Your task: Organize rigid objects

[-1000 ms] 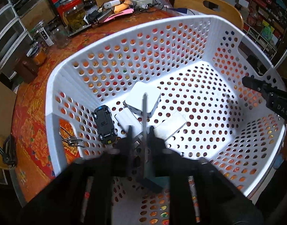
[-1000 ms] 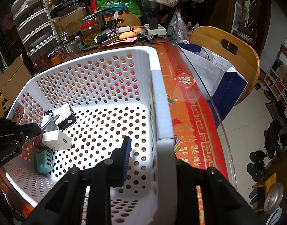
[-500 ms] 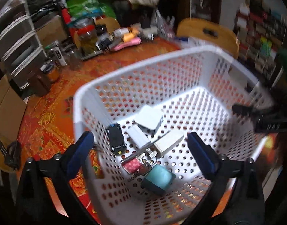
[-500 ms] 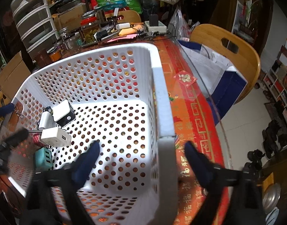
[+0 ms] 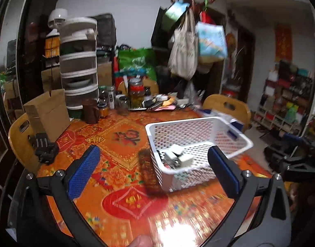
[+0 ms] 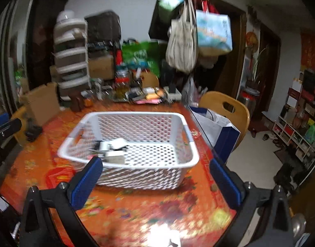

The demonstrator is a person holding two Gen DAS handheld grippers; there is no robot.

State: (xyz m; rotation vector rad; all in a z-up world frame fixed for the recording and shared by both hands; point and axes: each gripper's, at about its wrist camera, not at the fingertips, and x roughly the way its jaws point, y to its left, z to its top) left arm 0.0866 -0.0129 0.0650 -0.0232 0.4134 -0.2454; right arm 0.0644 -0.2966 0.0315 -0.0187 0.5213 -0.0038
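Both tools stand wide apart and hold nothing. Left tool [image 5: 153,173] hangs above the bench [image 5: 120,144], its blue-padded fingers [image 5: 83,170] spread to either side of the white perforated basket [image 5: 198,144], which sits ahead and a little to the right, clear of the pads. Right tool [image 6: 157,181] is likewise spread, its fingers [image 6: 86,183] framing the near wall of the same basket [image 6: 128,144] without touching it.

Inside the basket the rigid objects lie bunched in one corner: white chargers [image 6: 114,146] and darker small items that motion blur makes hard to name. In the left wrist view this cluster [image 5: 176,156] sits against the near left wall.

On the orange patterned bench cover, a cardboard box [image 5: 48,113] stands at the left edge with a black object [image 5: 45,148] near it. Jars [image 5: 135,92] and loose clutter line the far side. Wooden chairs [image 6: 225,109] stand around the bench, and a blue and white bag [image 6: 215,127] rests beside the one on the right. Cloth bags [image 6: 182,41] hang from a coat rack behind.
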